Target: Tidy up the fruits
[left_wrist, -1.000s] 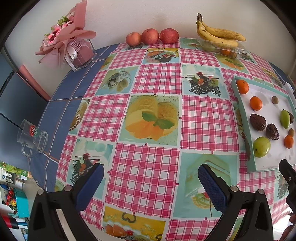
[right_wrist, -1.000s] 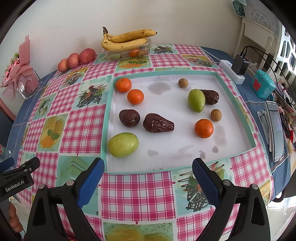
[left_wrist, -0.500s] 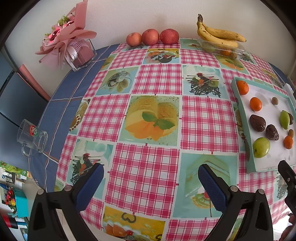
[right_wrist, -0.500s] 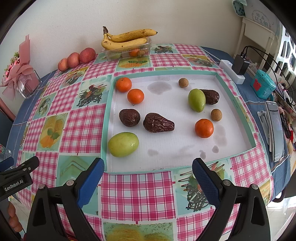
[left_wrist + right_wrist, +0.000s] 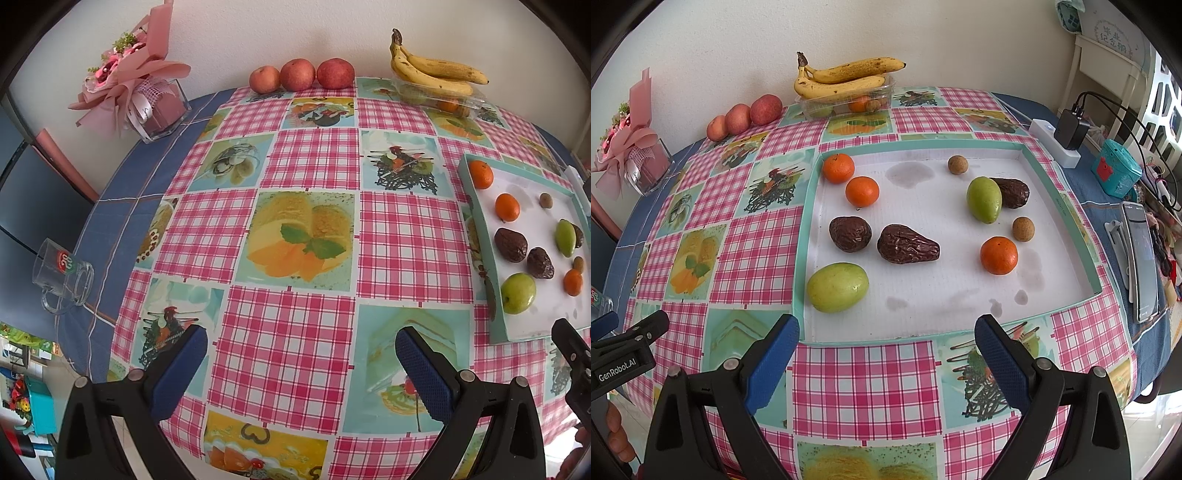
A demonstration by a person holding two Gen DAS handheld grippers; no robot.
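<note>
A white tray with a teal rim (image 5: 801,236) (image 5: 480,236) lies on the checked tablecloth. It holds three oranges (image 5: 861,191), two green fruits (image 5: 837,287) (image 5: 984,199), three wrinkled dark fruits (image 5: 907,244) and two small brown round fruits (image 5: 1023,229). My right gripper (image 5: 886,350) hovers open over the tray's near edge, empty. My left gripper (image 5: 301,365) is open and empty over the cloth, left of the tray. Each gripper shows at the edge of the other's view.
Three red apples (image 5: 301,75) and bananas on a clear box (image 5: 436,79) sit along the far wall. A pink bouquet in a glass vase (image 5: 147,96) and a glass mug (image 5: 61,275) stand left. A power strip (image 5: 1056,142), teal box (image 5: 1115,171) and phone (image 5: 1141,254) lie right.
</note>
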